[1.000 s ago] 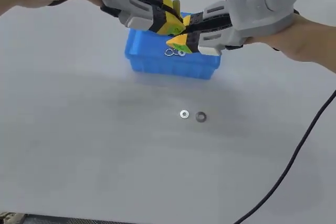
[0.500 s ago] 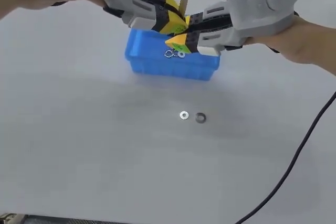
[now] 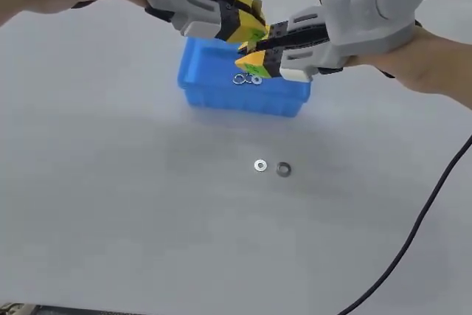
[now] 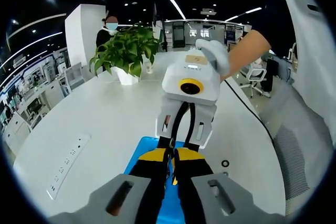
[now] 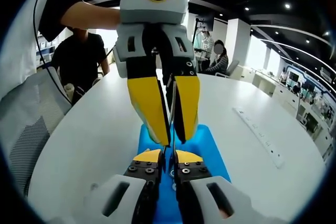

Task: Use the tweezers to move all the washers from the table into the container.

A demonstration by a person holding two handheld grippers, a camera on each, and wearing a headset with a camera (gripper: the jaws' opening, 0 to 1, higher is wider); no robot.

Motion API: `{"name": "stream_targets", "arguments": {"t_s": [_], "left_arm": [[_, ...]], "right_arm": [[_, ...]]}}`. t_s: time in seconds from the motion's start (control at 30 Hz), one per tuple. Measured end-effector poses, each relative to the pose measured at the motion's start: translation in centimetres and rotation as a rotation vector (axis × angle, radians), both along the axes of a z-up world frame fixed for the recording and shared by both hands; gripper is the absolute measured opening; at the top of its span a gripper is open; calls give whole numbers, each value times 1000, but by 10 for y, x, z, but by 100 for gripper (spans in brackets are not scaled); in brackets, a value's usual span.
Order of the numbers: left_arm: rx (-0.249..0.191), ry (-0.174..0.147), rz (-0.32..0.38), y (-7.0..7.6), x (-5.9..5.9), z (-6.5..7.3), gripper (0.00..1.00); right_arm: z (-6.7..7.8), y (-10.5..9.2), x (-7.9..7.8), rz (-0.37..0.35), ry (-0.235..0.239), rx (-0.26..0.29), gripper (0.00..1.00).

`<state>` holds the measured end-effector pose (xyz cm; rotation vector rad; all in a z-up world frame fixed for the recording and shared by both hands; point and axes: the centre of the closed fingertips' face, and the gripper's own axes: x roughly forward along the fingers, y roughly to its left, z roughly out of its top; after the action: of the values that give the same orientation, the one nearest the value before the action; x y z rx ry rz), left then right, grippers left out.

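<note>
The blue container [image 3: 221, 97] stands at the back of the table with a few washers [image 3: 247, 79] in it. Two more washers lie on the table in front of it, a silver one [image 3: 260, 165] and a darker one [image 3: 284, 170]. Over the container my left gripper [image 3: 251, 35] and right gripper [image 3: 247, 60] meet tip to tip. A thin pair of tweezers [image 5: 170, 103] runs between the left gripper's yellow jaws and down into my right gripper [image 5: 169, 157]. Both grippers look shut on it. My left gripper [image 4: 170, 161] faces the right one above the container [image 4: 139, 153].
A black cable [image 3: 420, 219] trails over the right side of the table. A power strip [image 4: 65, 163] is set into the tabletop, and a potted plant [image 4: 128, 56] stands at its far end. People sit at desks beyond the table.
The grippers have stayed joined over the container, with the left one edging slightly right. The washers on the table have not moved.
</note>
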<state>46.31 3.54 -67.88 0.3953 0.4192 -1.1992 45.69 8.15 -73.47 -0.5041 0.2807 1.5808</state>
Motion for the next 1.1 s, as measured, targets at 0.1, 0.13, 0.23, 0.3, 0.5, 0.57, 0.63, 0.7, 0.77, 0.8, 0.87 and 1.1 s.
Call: {"name": "stream_targets", "arguments": {"t_s": [0.1, 0.13, 0.23, 0.3, 0.5, 0.57, 0.63, 0.7, 0.77, 0.8, 0.87, 1.1], "left_arm": [[-5, -9, 2, 1, 0, 4, 11], [-6, -10, 1, 1, 0, 5, 12], [-8, -5, 0, 3, -1, 7, 12], [-10, -4, 1, 4, 0, 8, 12], [-24, -12, -5, 2, 0, 11, 11], [-23, -20, -18, 0, -2, 13, 7], [-13, -33, -27, 0, -3, 12, 7], [-11, -32, -35, 0, -4, 12, 7], [-6, -40, -46, -1, -5, 12, 6], [-2, -49, -48, -2, -6, 12, 6], [5, -64, -55, -3, -5, 12, 5], [12, -80, -53, -4, -2, 13, 5]], "right_arm": [[-1, -1, -1, 1, 6, 2, 9], [-1, -1, -1, 2, 10, 5, 9], [0, -1, -2, 6, 15, 9, 9], [0, -1, -2, 3, 16, 12, 9], [0, -1, -2, 6, 18, 11, 9], [0, -2, -2, 1, 22, 12, 9], [0, -3, -1, -2, 23, 14, 9], [0, -3, -1, 0, 22, 11, 9], [0, -3, -3, 5, 20, 8, 9], [0, -3, -3, 5, 17, 7, 10], [1, -2, -2, 2, 15, 8, 10], [0, -2, 3, -6, 2, -3, 13]]}}
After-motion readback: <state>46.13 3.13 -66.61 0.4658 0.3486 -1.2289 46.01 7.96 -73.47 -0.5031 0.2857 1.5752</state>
